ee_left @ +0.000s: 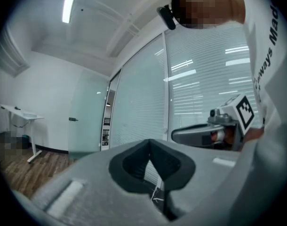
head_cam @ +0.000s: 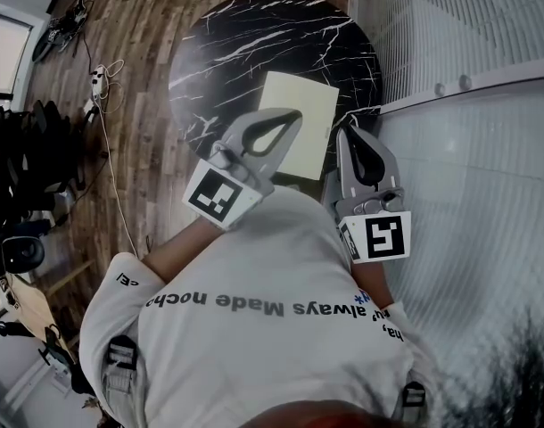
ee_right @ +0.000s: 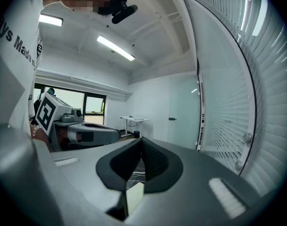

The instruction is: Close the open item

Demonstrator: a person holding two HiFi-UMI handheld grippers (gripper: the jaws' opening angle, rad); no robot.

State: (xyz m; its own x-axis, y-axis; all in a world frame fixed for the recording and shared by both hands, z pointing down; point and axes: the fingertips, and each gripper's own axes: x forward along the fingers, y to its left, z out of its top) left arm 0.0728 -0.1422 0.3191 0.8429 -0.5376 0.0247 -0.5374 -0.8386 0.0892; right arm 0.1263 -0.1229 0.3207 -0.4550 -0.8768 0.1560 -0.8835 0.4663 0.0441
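Note:
A pale yellow flat item, like a closed folder or notebook (head_cam: 299, 123), lies on the round black marble table (head_cam: 227, 43). My left gripper (head_cam: 290, 114) hovers over the item's near left corner, jaws shut with nothing in them. My right gripper (head_cam: 350, 132) hangs by the item's near right edge, also shut and empty. Both are held close to the person's chest. In the left gripper view the shut jaws (ee_left: 150, 142) point level at a glass wall, and the right gripper (ee_left: 204, 133) shows beside them. In the right gripper view a sliver of the yellow item (ee_right: 134, 197) shows below the closed jaws (ee_right: 141, 140).
A glass wall with blinds (head_cam: 468, 34) runs close along the table's right side. Wooden floor (head_cam: 138, 25) lies to the left, with a power strip and cable (head_cam: 98, 78) and dark chairs (head_cam: 31, 150). A white desk (ee_left: 21, 114) stands far off.

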